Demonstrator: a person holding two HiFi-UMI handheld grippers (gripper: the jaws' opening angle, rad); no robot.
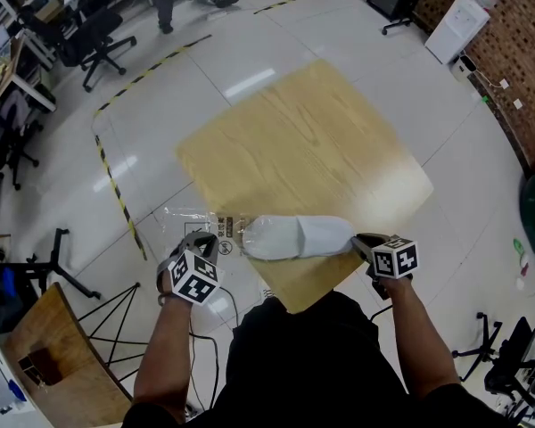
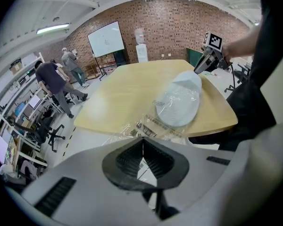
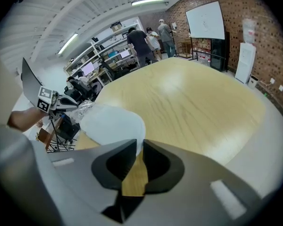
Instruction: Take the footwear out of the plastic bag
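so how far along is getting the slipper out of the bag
Partway. Done: one end of the slipper is clear of the plastic bag. In hand: the left gripper pinches the bag, the right gripper the slipper's free end. Left: the other end sits inside the film.

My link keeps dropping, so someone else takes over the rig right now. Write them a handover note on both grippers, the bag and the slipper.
Left gripper: shut on the loose end of the clear plastic bag.
Right gripper: shut on the edge of the white fabric slipper.
Both things are stretched between the grippers over the near corner of the light wooden table.
Done: the slipper's right end is out of the bag.
Left: its other end looks to be inside the film. Probably draw the grippers apart until it comes free.
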